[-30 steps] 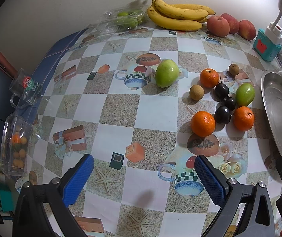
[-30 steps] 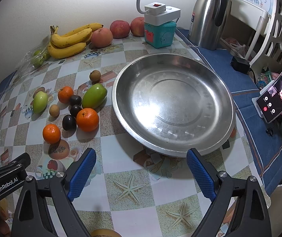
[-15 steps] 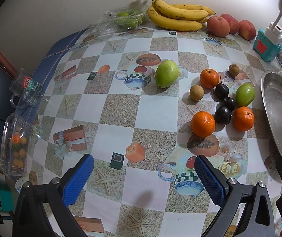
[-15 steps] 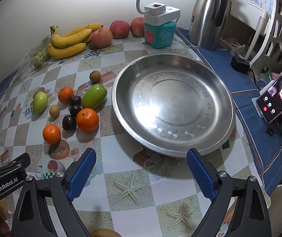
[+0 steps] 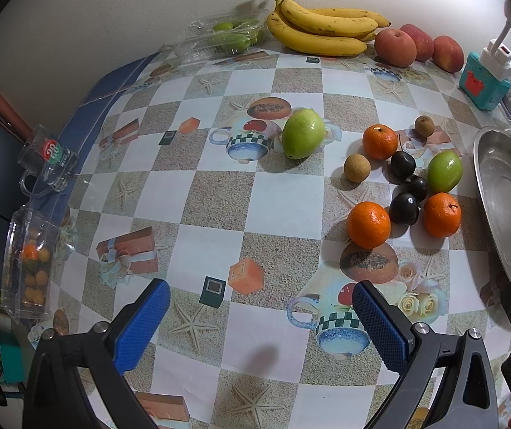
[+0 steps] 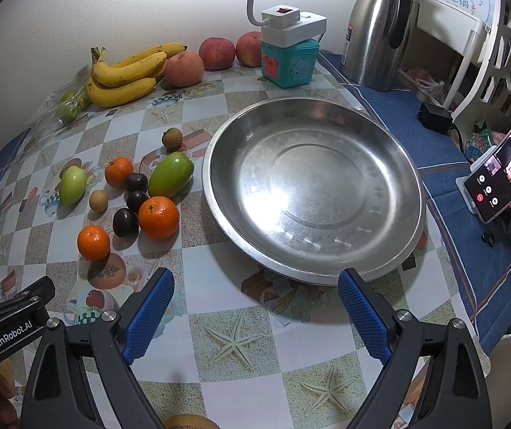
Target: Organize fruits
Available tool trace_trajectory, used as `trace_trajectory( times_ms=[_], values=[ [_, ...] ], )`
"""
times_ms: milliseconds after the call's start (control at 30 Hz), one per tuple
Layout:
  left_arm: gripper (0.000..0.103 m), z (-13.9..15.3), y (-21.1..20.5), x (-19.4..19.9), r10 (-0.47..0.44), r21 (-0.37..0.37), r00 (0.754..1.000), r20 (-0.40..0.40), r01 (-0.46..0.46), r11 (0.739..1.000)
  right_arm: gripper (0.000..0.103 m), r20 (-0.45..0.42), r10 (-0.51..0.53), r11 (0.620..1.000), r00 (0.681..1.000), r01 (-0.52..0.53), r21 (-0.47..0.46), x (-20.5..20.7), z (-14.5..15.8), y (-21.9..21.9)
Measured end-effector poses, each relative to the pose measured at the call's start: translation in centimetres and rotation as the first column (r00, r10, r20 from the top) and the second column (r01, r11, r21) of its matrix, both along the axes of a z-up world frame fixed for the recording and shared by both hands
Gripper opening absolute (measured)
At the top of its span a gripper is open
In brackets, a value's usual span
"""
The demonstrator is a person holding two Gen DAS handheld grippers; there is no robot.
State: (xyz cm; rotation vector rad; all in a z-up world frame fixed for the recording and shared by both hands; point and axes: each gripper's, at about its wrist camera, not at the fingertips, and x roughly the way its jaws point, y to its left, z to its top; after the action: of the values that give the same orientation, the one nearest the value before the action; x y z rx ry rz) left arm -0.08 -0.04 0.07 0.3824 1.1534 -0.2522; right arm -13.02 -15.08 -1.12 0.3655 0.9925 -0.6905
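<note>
A cluster of loose fruit lies on the checkered tablecloth: oranges (image 5: 368,224) (image 6: 158,217), dark plums (image 5: 403,208) (image 6: 125,222), green mangoes (image 5: 303,133) (image 6: 170,174) and small brown longans (image 5: 356,167) (image 6: 98,201). A large empty steel basin (image 6: 312,193) stands right of the cluster; its rim shows in the left wrist view (image 5: 506,200). My left gripper (image 5: 259,321) is open and empty, near the table's front edge, short of the fruit. My right gripper (image 6: 255,307) is open and empty, just in front of the basin.
Bananas (image 6: 126,75) and red apples (image 6: 217,53) lie along the back wall. A teal box with a power strip (image 6: 289,53), a steel kettle (image 6: 377,28) and a phone on a stand (image 6: 499,175) are at the right. A glass mug (image 5: 49,157) and plastic boxes (image 5: 28,264) are at the left.
</note>
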Motion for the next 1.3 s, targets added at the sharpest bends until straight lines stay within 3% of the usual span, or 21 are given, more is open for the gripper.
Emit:
trace_trajectory(
  times_ms=[1033, 1300],
  values=[
    [0.103, 0.3, -0.3, 0.1, 0.005, -0.035, 1.000, -0.021, -0.006, 0.999, 0.093, 0.008, 0.006, 1.000, 1.000, -0.006, 0.007, -0.1, 0.1, 0.1],
    [0.103, 1.9, -0.9, 1.9, 0.007, -0.078, 1.000, -0.016, -0.008, 0.997, 0.093, 0.125, -0.013, 0.999, 0.992, 0.008, 0.033, -0.1, 3.5, -0.5]
  ],
)
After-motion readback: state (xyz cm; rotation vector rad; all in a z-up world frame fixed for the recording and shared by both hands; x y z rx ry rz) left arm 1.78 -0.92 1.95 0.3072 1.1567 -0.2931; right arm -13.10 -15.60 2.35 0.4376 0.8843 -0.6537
